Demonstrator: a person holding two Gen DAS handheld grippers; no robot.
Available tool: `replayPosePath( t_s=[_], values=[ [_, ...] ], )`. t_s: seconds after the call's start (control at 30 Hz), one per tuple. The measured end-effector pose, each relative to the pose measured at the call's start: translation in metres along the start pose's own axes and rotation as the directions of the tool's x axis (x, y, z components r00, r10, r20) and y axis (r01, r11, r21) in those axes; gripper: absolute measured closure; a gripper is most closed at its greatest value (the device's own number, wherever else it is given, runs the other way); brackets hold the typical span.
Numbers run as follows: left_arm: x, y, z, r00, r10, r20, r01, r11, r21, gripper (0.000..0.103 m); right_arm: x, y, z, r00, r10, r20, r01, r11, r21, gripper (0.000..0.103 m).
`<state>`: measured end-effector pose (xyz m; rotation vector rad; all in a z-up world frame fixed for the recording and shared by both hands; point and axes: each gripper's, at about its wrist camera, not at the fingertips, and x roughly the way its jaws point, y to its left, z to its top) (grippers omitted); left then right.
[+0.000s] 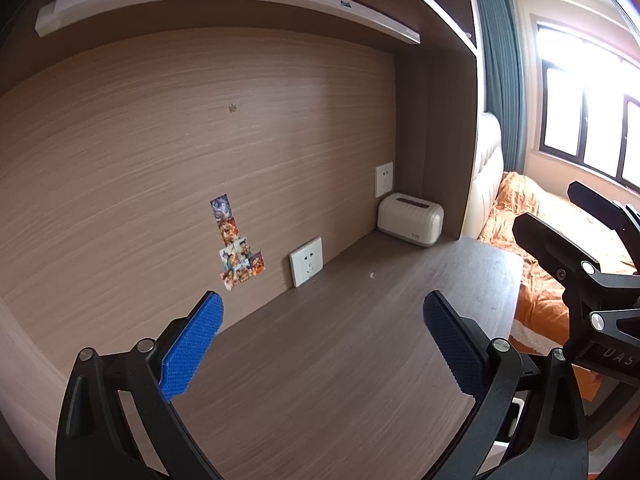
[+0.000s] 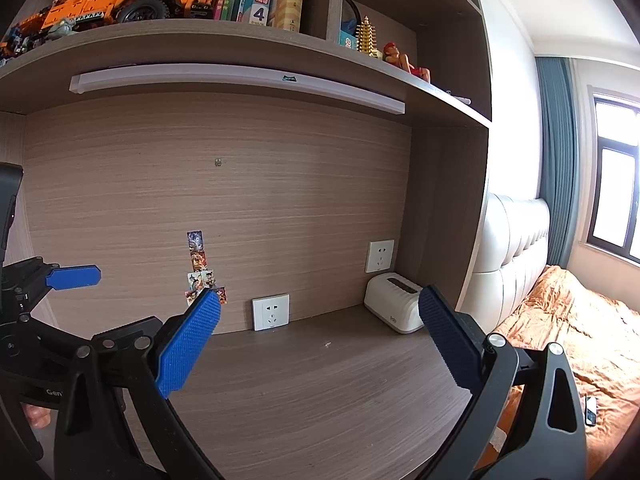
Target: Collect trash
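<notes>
Trash: saw only tiny pale speck (image 1: 372, 275) on tabletop (image 1: 320, 360), ahead of both tools, near wall socket (image 1: 306, 262). Left tool (image 1: 322, 344) released, empty. Right tool (image 2: 318, 344) released, empty. Judged neither clearly nearer; too small to read axis.

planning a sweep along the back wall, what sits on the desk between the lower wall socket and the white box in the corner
Only a tiny pale speck lies on that stretch of desk between the lower wall socket and the white box; both wrist views show it.
</notes>
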<state>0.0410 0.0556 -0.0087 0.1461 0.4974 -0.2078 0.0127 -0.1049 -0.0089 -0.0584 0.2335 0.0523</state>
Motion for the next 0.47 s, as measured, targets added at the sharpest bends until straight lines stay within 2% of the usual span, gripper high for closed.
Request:
replayPosePath(
  t_s=[0.47],
  values=[
    [0.0066, 0.0023, -0.0031, 0.998, -0.042, -0.036, 0.041, 0.999, -0.024, 0.005, -0.0037, -0.0029, -0.0038, 1.0, -0.003, -0.01, 0.004, 1.0, 0.005, 0.004]
  ],
)
